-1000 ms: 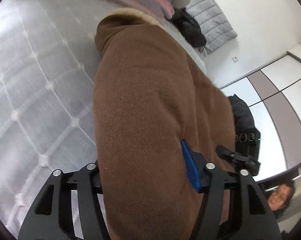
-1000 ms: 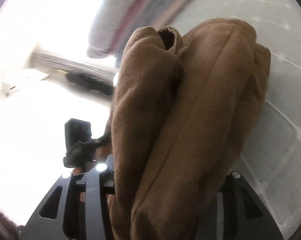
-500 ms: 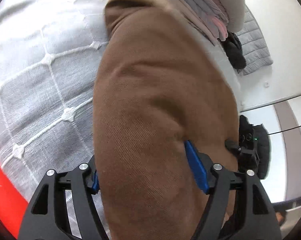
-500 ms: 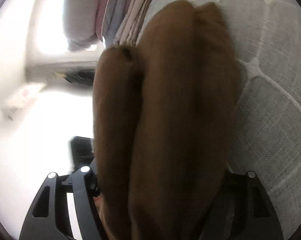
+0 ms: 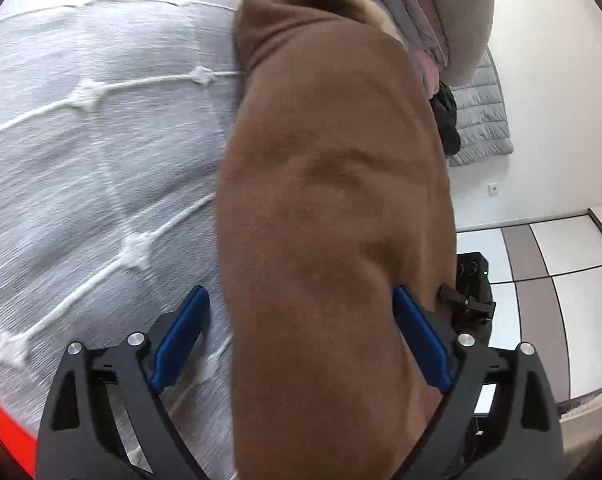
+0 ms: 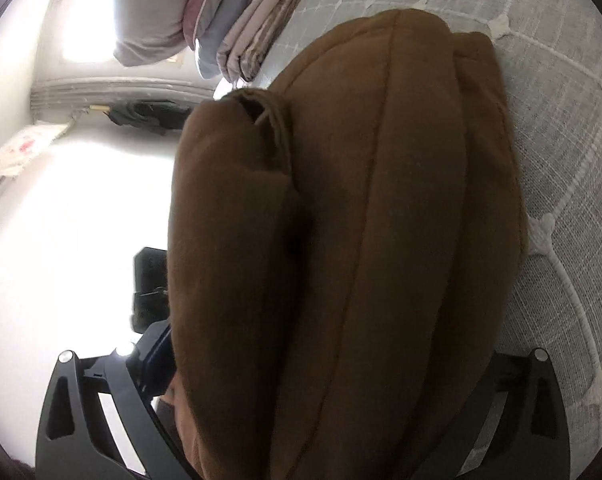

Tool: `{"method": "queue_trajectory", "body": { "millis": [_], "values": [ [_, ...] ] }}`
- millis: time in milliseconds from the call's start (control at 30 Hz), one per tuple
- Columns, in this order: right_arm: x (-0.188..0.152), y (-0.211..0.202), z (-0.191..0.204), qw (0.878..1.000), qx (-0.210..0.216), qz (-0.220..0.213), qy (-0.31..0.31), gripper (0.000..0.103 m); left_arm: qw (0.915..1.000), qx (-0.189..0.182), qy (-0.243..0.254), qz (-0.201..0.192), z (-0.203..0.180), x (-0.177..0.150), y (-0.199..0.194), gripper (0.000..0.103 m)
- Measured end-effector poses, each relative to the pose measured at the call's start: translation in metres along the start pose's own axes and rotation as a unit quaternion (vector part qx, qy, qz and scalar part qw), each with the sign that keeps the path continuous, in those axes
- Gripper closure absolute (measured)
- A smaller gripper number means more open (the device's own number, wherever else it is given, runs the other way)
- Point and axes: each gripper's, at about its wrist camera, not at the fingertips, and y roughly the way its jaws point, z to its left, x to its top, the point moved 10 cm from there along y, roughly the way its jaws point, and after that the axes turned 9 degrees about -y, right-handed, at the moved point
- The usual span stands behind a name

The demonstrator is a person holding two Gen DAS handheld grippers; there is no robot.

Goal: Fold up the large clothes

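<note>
Brown coat (image 5: 333,216), folded thick, rests mid-frame on the quilted bed (image 5: 101,152); left gripper (image 5: 301,336) and right gripper (image 6: 333,364) have just been spreading wide to release it, bundle between jaws.

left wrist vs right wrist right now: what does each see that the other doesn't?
Left wrist only: grey quilted jacket against the wall, wall socket, left gripper with one blue pad clear of the cloth. Right wrist only: bright window, right gripper, jaws just opened. Both: folded brown coat on the grey bedspread, stacked bedding.
</note>
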Motion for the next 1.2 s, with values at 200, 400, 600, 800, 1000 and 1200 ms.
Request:
{"method": "queue_trajectory", "body": {
  "millis": [200,400,600,800,1000,1200],
  "values": [
    [0.006,-0.005,0.004,0.999,0.030,-0.032,-0.025,0.010,0.9975,0.039,0.049,-0.034,-0.013,-0.006,-0.001,0.030],
    [-0.013,-0.025,0.017,0.996,0.009,-0.068,-0.055,0.049,0.9926,0.059,0.082,-0.066,-0.024,-0.005,-0.015,0.045],
    [-0.002,-0.023,0.078,0.986,0.061,-0.096,-0.120,0.049,0.9841,0.077,0.120,-0.106,-0.055,0.008,-0.056,0.046],
    [0.054,0.050,0.109,0.986,0.086,-0.106,-0.100,0.049,0.9690,0.130,0.128,-0.167,-0.059,0.073,-0.115,0.045],
    [0.085,0.130,0.028,0.998,-0.042,-0.038,-0.029,0.034,0.9797,0.137,-0.006,-0.147,0.028,0.140,-0.092,0.028],
    [0.087,0.105,0.023,1.000,-0.025,-0.016,-0.006,0.032,0.9768,0.066,-0.007,-0.203,0.028,0.132,-0.166,0.028]
  ]
}}
